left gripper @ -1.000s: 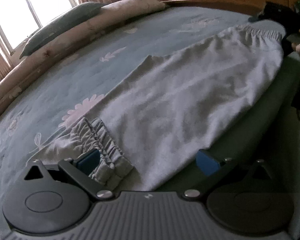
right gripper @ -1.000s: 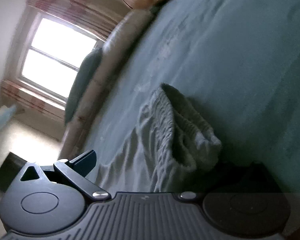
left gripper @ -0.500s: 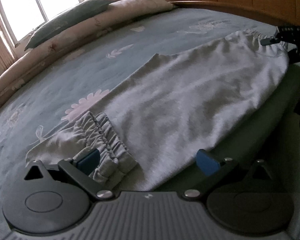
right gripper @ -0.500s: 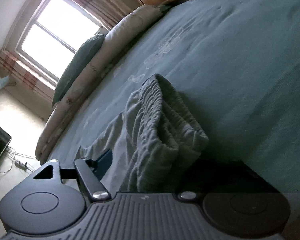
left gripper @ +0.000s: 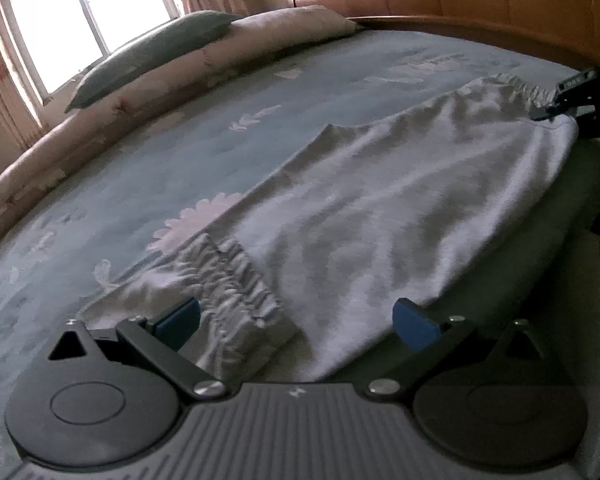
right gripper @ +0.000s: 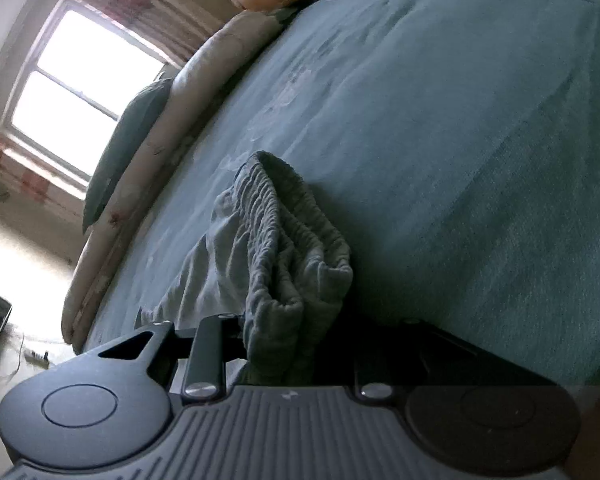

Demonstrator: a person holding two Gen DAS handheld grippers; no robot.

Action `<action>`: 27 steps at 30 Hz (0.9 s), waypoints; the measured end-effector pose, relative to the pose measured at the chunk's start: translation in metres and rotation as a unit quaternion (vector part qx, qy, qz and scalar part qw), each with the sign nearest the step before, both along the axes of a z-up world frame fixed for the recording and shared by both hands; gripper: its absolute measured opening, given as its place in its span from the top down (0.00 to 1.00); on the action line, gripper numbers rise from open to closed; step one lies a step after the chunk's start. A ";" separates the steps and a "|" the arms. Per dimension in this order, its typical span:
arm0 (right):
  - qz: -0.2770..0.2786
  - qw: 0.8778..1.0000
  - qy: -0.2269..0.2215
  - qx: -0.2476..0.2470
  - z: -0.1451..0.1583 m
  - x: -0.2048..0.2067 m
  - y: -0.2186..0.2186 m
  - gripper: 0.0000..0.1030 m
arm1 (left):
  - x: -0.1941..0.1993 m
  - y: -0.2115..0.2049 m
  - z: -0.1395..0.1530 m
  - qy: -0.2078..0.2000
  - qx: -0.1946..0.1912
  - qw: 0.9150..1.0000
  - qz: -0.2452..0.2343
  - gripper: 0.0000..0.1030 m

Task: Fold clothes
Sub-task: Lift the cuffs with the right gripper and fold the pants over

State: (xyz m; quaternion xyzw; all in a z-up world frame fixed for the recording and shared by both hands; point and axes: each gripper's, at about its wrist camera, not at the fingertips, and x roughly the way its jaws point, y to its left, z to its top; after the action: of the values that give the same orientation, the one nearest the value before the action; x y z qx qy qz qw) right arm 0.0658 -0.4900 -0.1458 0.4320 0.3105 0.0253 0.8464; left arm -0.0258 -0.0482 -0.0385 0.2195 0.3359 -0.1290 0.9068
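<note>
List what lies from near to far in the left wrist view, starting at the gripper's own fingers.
Left gripper, jaws wide apart → gathered cuffs of the grey trousers → pink flower print on the blue bedsheet → long rolled bolster → green pillow → window.

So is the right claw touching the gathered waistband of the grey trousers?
Touching. In the right wrist view the closing right claw has the elastic waistband of the grey trousers bunched between its fingers, its left finger against the fabric.
</note>
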 end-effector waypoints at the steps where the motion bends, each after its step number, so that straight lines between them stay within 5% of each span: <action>1: -0.003 1.000 0.003 -0.002 0.001 -0.001 0.001 0.75 | -0.001 0.003 0.003 -0.005 0.003 1.000 0.003 0.01; 10: -0.027 0.997 0.028 -0.064 0.031 0.004 0.028 0.73 | -0.004 0.036 0.026 -0.040 0.030 0.998 0.028 0.01; 18: 0.009 0.993 -0.021 -0.116 0.093 0.008 0.063 0.73 | 0.000 0.066 0.036 -0.056 0.068 0.996 0.034 0.01; 27: 0.075 0.981 -0.074 -0.165 0.157 0.016 0.124 0.74 | 0.001 0.105 0.036 -0.043 0.064 0.996 0.052 0.01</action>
State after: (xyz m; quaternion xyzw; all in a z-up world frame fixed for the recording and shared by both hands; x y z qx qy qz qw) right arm 0.0814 -0.3659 0.0116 0.2587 0.2782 0.0690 0.9225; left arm -0.0253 0.0568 -0.0023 0.2645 0.3149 -0.0506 0.9101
